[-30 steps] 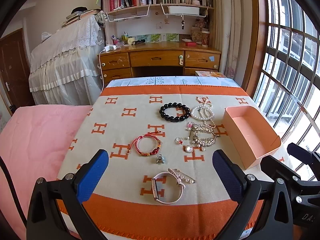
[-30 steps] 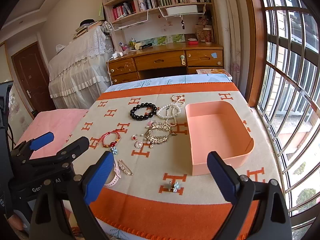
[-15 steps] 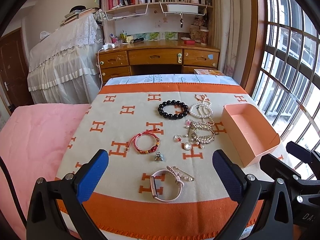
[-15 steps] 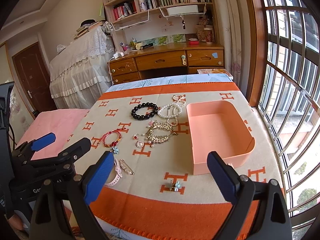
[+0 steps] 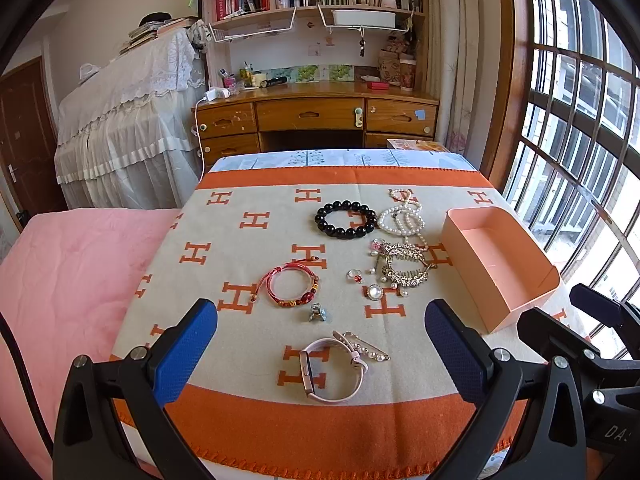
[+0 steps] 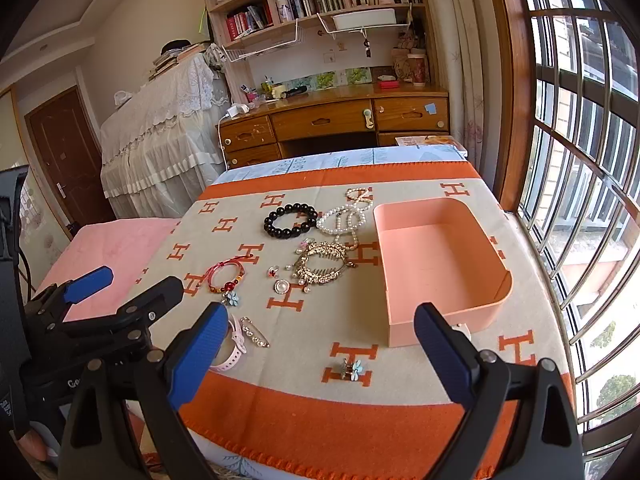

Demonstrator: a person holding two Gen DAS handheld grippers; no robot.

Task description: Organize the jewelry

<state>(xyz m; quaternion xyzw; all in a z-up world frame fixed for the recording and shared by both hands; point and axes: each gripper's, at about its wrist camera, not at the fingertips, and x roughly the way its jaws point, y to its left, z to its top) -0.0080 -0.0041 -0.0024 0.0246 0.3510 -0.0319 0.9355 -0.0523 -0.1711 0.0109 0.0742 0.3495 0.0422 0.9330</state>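
Observation:
Jewelry lies spread on an orange-and-beige blanket (image 5: 248,248): a black bead bracelet (image 5: 346,220), a pearl necklace (image 5: 402,218), gold hair combs (image 5: 404,266), a red cord bracelet (image 5: 290,288), a round pearl brooch (image 5: 375,292), a small blue flower clip (image 5: 317,313) and a pink watch (image 5: 332,372) with a pearl pin (image 5: 370,350). An empty pink box (image 6: 436,264) stands at the right. Another flower clip (image 6: 352,369) lies near the front edge. My left gripper (image 5: 320,344) is open above the watch. My right gripper (image 6: 320,352) is open and empty above the front edge.
The left gripper (image 6: 120,292) shows at the left of the right wrist view. A pink bedspread (image 5: 68,272) lies to the left. A wooden desk (image 5: 316,116) with shelves stands behind, a barred window (image 5: 580,140) at the right.
Both grippers have drawn back and risen slightly, so the jewelry sits a little farther away in view. Nothing on the blanket has moved.

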